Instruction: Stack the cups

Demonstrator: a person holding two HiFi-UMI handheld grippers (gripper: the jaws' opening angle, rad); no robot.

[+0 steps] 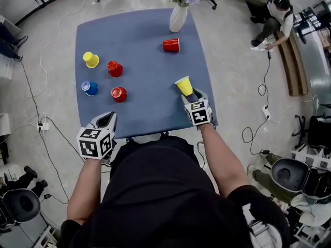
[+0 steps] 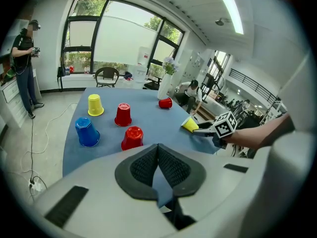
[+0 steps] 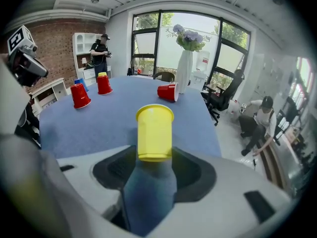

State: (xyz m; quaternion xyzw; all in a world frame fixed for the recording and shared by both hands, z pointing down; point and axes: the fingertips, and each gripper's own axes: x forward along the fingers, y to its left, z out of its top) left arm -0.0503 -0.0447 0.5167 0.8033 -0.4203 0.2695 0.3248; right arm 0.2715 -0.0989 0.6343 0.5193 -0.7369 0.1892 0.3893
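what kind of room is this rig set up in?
Probably an open office or lab: tall windows, an office chair, and cables trailing over a bare floor.

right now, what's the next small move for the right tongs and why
Probably carry the yellow cup left toward the nearest red cup: the right tongs grip its base, and that red cup stands mouth-down, apart from the others.

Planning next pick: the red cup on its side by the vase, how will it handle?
The red cup lies on its side, so a nudge would probably roll it, curving since it tapers. It looks like thin plastic: likely light, with a wall that flexes if squeezed hard. The vase is close; a roll might reach it.
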